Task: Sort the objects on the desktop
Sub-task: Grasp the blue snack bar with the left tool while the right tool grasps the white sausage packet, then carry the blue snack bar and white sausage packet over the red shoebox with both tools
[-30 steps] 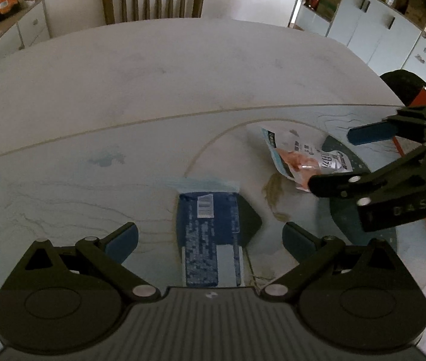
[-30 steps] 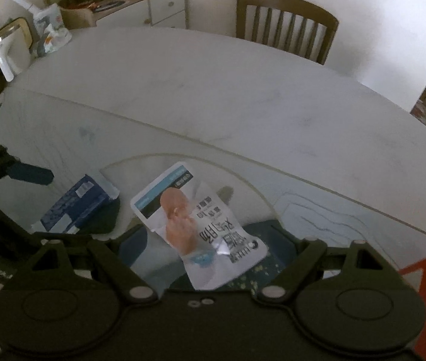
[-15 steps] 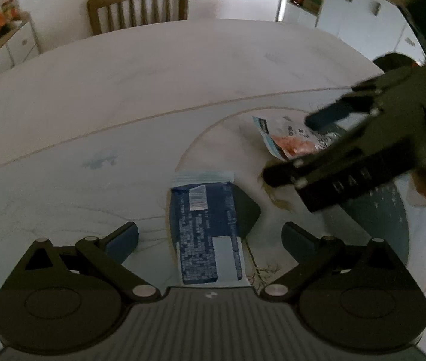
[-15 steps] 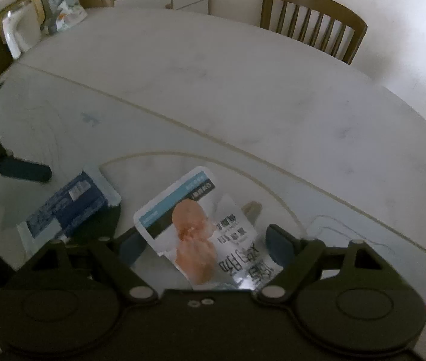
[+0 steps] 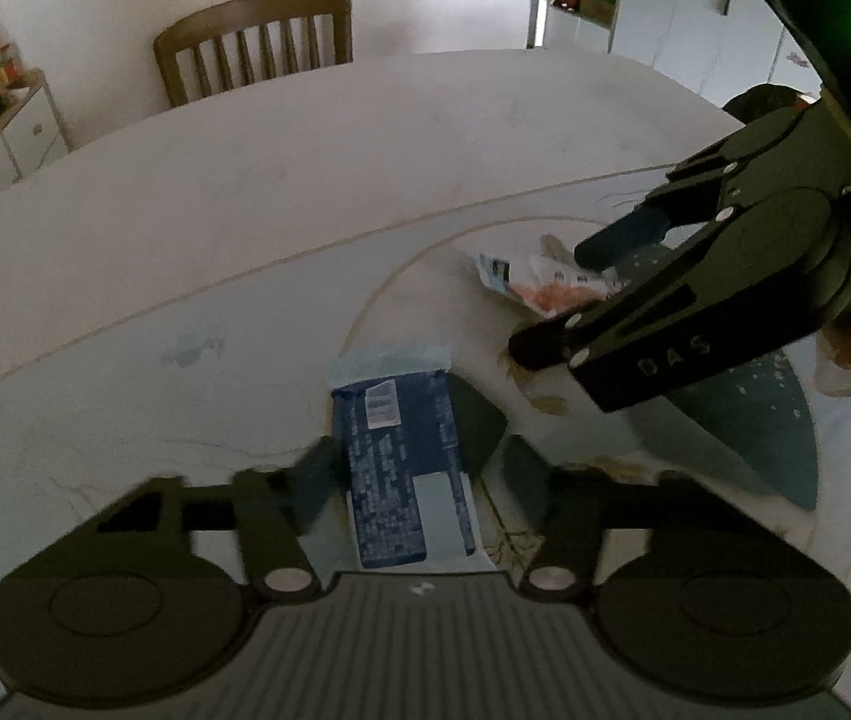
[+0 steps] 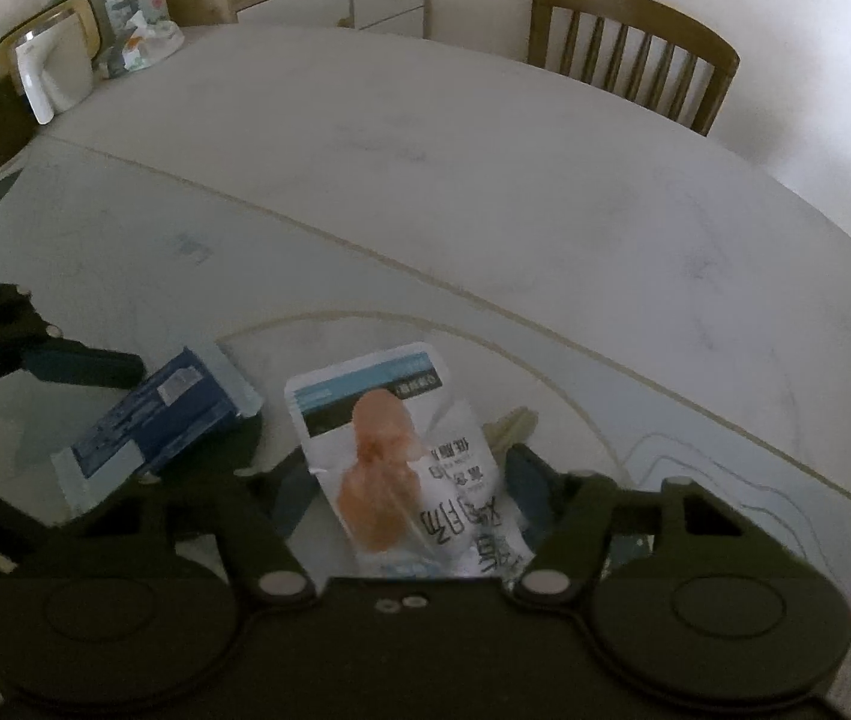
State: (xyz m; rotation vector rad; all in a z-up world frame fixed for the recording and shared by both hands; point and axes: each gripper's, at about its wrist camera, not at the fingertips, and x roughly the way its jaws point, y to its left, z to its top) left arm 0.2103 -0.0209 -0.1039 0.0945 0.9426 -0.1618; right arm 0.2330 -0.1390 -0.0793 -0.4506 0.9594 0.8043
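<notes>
Two packets lie on the pale surface (image 5: pixel 245 192), one framed by each of our tongs. Our left tongs (image 5: pixel 416 471) are spread, with the blue packet (image 5: pixel 401 456) lying flat between the two fingers; we cannot tell whether either finger (image 5: pixel 317 474) touches its edge. Its pale sealed end points away from the tongs, and a small white label sits near that end. In the right wrist view the same blue packet (image 6: pixel 155 420) lies just left of our right tongs, with the left tongs' finger (image 6: pixel 80 366) at its far side.

Our right tongs (image 6: pixel 410 492) are also spread, and the white snack pouch (image 6: pixel 407 456) with an orange picture and dark printed characters lies between the fingers, its blue-striped end away from us. From the left wrist view the right tongs (image 5: pixel 569 300) hang above that pouch (image 5: pixel 539 288), one finger over its far side and the other over its near side.

Beyond both tongs, one wooden chair (image 5: pixel 257 42) stands at the far edge of the surface.
</notes>
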